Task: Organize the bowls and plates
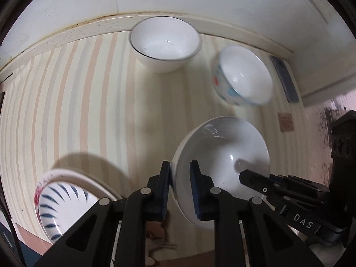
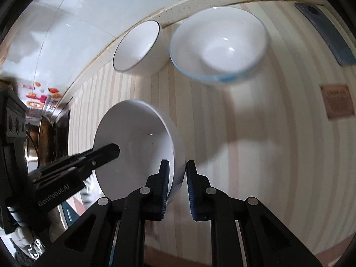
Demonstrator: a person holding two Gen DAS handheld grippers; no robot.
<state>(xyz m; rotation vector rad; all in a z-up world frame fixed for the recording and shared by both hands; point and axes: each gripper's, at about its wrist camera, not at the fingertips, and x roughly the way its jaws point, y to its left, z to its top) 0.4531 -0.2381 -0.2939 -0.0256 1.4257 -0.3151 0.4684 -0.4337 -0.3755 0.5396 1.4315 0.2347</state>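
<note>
Both my grippers, left (image 1: 180,187) and right (image 2: 175,187), have fingers clamped on opposite rims of one white bowl (image 1: 222,166); patterned bowl (image 1: 242,75) at one o'clock on the table (image 1: 89,111).

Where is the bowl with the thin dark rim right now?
The dark-rimmed bowl stands at the counter's back edge by the wall, left of the blue-patterned bowl.
</note>
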